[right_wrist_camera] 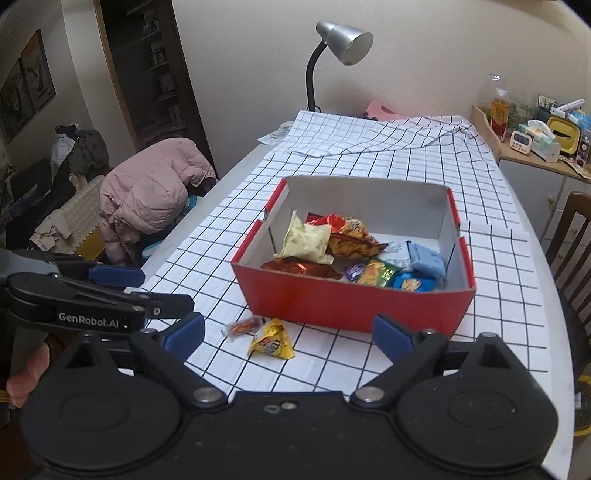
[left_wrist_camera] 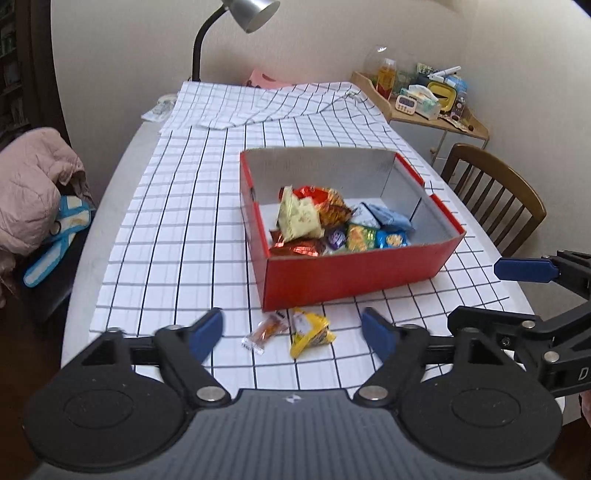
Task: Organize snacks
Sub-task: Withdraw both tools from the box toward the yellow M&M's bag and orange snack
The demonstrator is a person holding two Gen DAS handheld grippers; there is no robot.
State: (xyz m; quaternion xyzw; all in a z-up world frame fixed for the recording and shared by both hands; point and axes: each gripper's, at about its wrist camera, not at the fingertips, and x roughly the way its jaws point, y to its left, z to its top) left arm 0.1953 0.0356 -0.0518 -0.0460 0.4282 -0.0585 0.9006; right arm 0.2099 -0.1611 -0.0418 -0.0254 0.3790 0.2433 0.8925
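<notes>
Both tools stand wide with nothing between the pads. Left tool (left_wrist_camera: 291, 328) hangs above the near edge of the tabletop (left_wrist_camera: 110, 229), blue pads either side of two loose snacks. Right tool (right_wrist_camera: 288, 334) same pose, same two snacks between its fingers in view, not touching. Red box (left_wrist_camera: 351, 273) sits on the checked cloth (left_wrist_camera: 192, 206) mid tabletop, open top, grey inside. In the box: pale green packet (left_wrist_camera: 297, 218) leaning on top of the pile, orange-red foil packet (left_wrist_camera: 328, 203) behind it, brown foil packet (left_wrist_camera: 299, 245) at the near wall, small purple wrapper (left_wrist_camera: 337, 238), green packet (left_wrist_camera: 360, 238), blue packet (left_wrist_camera: 391, 240), light blue packets (left_wrist_camera: 384, 218) toward the right side. Outside the box, just in front of its near wall: yellow packet (left_wrist_camera: 310, 330) and small clear-wrapped orange snack (left_wrist_camera: 264, 332), lying just beside each other on the cloth. In the right wrist view the yellow packet (right_wrist_camera: 271, 341) lies nearer the camera than the orange snack (right_wrist_camera: 243, 326), both close to the box (right_wrist_camera: 351, 302). Left tool shows at the left edge of the right wrist view, a hand (right_wrist_camera: 26, 373) on its grip. Silver desk lamp (left_wrist_camera: 247, 14) at the far end, wooden chair (left_wrist_camera: 491, 192) on the right, pink jacket (left_wrist_camera: 33, 184) on a seat at left, cluttered wooden shelf (left_wrist_camera: 424, 110) by the wall.
</notes>
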